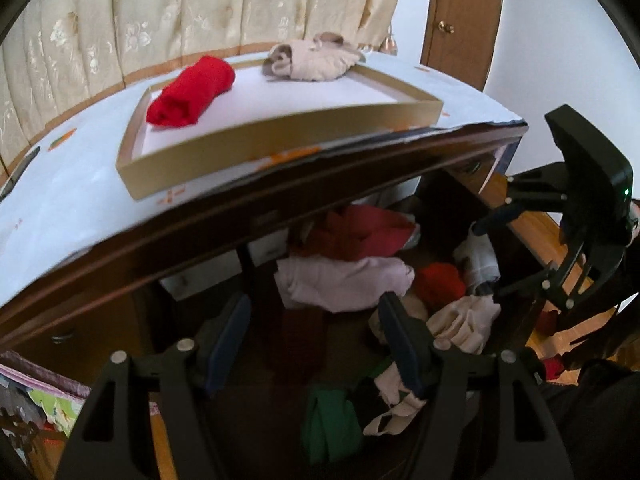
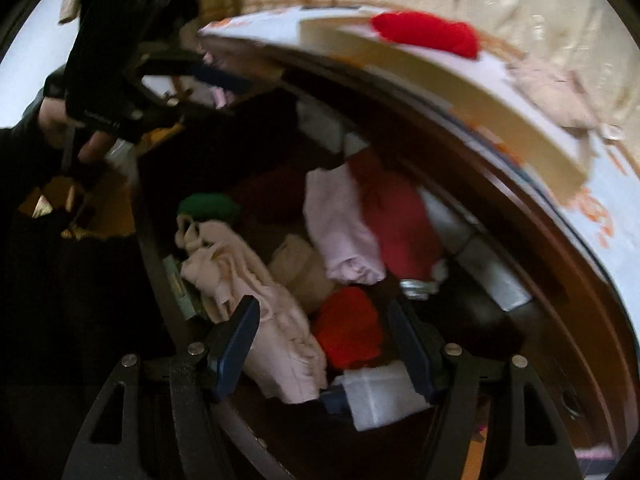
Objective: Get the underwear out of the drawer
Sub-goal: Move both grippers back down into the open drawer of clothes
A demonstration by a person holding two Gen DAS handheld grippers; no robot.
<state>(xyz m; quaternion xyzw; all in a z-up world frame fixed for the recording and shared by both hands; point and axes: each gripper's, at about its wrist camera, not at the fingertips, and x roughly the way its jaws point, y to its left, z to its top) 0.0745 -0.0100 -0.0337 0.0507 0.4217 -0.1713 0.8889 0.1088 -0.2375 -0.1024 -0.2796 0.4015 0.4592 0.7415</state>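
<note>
The drawer [image 1: 528,236] under the dresser top stands open, full of loose underwear: a pale pink folded piece [image 1: 340,280], a maroon one [image 1: 360,232], a bright red one [image 1: 440,280], cream pieces [image 1: 464,320] and a green one [image 1: 328,420]. My left gripper [image 1: 314,340] hangs open over the drawer's near side, holding nothing. In the blurred right wrist view my right gripper [image 2: 324,344] is open just above a pale pink piece [image 2: 280,340] and the red piece [image 2: 348,328]; its pads are not pressing on either. A white piece [image 2: 380,396] lies below.
On the dresser top a shallow cardboard tray [image 1: 280,140] holds a rolled red piece [image 1: 192,92] and a beige piece [image 1: 316,60]. The dresser's dark front edge [image 1: 280,200] overhangs the drawer. Curtains and a wooden door [image 1: 460,20] stand behind. The right gripper's body [image 1: 588,184] crowds the drawer's right side.
</note>
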